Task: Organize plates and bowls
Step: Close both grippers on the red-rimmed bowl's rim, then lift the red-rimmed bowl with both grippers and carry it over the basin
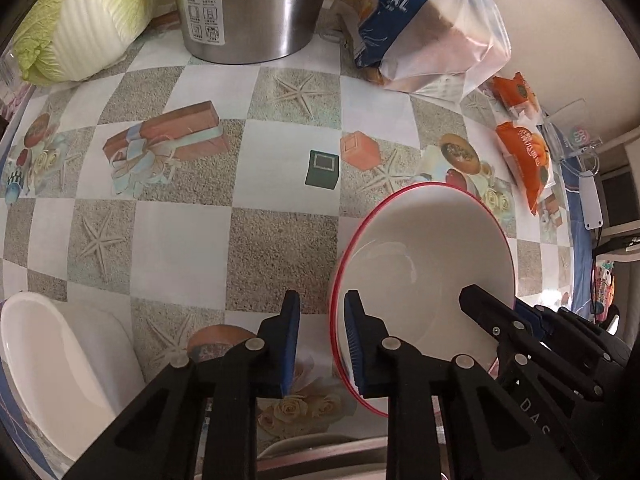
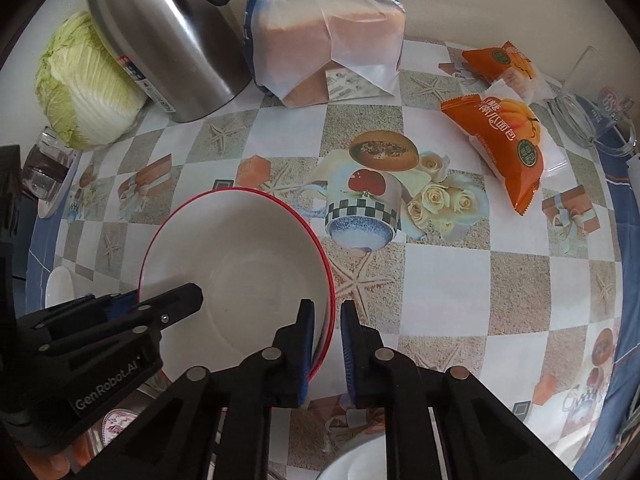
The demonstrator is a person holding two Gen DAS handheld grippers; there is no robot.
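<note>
- Where the patterned tablecloth (image 2: 448, 280) covers the table, a white bowl with a red rim (image 2: 236, 264) sits toward the near edge, gripped on two opposite sides.
- Left gripper (image 1: 322, 344): jaws drawn close on the bowl's left rim, one blue pad inside the bowl and the other outside; the rim runs between them. Whether the outer pad presses on the wall cannot be told from the left wrist view.
- Right gripper (image 2: 326, 350): jaws nearly together, pinching the bowl's right rim, inner pad against the white interior, outer pad just beyond the red edge.
- Each gripper shows in the other's view, reaching over the opposite rim of the bowl.
- White dish (image 1: 52, 364): near left of the bowl, apart from it, partly cut off by the picture's edge.
- More crockery lies under the grippers at the near edge, including a pink-patterned piece (image 2: 118, 420); mostly hidden.
- Steel thermos jug (image 2: 168, 40): far left, upright, with a printed label.
- Napa cabbage (image 2: 84, 88): far left, just beside the jug.
- Bagged loaf of bread (image 2: 324, 40): far centre, right of the jug.
- Two orange snack packets (image 2: 500, 140): far right, well apart from the bowl.
- Clear glass mug (image 2: 588, 112): far right edge, beyond the packets.
- Drinking glass (image 2: 44, 168): left edge, near the cabbage.
</note>
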